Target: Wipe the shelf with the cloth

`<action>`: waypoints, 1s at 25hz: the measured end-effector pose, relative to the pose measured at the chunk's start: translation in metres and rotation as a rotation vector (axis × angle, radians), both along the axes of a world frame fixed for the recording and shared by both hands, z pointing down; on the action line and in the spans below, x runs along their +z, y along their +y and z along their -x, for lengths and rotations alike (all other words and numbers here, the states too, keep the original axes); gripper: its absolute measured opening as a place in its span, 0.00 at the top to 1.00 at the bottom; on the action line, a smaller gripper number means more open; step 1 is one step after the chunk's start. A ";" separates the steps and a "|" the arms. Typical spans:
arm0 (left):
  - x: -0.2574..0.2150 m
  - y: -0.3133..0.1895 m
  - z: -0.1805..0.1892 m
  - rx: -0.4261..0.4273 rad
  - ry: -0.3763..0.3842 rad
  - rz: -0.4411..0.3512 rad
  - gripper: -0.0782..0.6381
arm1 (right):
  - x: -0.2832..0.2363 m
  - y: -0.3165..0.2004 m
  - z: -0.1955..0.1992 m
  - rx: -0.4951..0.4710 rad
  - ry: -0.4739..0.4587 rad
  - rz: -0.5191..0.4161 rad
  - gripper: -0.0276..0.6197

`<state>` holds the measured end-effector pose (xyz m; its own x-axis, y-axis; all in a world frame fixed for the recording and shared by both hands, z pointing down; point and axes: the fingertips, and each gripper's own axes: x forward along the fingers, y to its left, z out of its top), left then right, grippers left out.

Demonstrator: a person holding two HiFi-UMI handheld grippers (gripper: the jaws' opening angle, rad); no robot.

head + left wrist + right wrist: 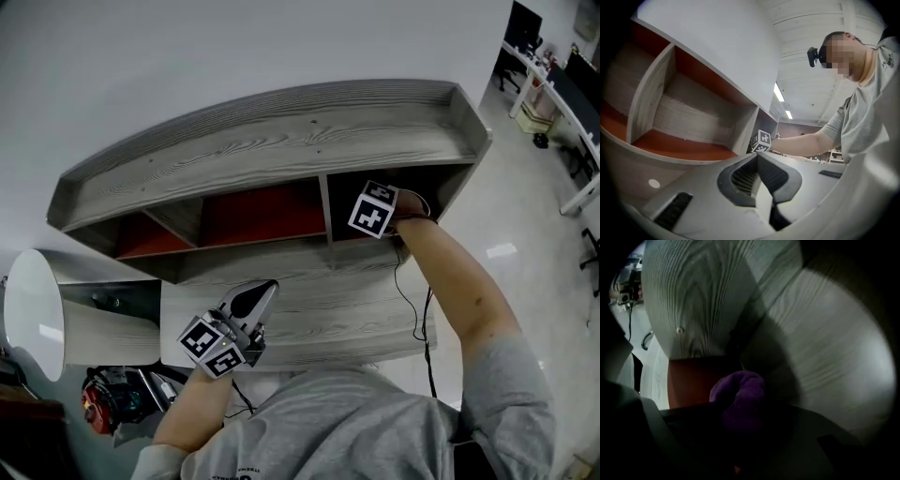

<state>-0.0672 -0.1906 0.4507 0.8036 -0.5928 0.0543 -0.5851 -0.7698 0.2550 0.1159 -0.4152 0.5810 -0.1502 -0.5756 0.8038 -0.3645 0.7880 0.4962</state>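
The grey wood-grain shelf unit [281, 141] has red-backed compartments under its top board. My right gripper [740, 420] is inside the far right compartment, and only its marker cube [375, 208] shows in the head view. It is shut on a bunched purple cloth [739, 392], which sits close against the red back panel [691, 380] and the compartment's wood walls. My left gripper [265, 289] hovers over the lower shelf board [356, 281], jaws together with nothing between them. In the left gripper view, the left gripper [757, 157] points toward the middle compartments.
A white cylinder [37, 319] lies at the shelf's left end, with a red device [98, 403] below it. A black cable [412, 300] hangs from my right arm across the lower board. Desks [562, 84] stand at the far right on the floor.
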 end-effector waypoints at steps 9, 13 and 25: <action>-0.004 -0.001 0.001 0.074 0.060 -0.009 0.87 | 0.018 0.002 -0.133 0.108 0.847 0.012 0.85; 0.000 0.001 0.011 0.058 0.068 -0.002 0.87 | 0.009 0.003 -0.129 0.128 0.789 0.014 0.85; 0.004 0.011 0.015 0.018 0.076 0.031 0.87 | -0.011 0.093 0.064 -0.125 -0.178 0.033 0.85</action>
<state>-0.0821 -0.1795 0.4549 0.8167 -0.5769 0.0112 -0.5491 -0.7711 0.3223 0.0520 -0.3220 0.5701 -0.3595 -0.5178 0.7763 -0.3426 0.8471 0.4064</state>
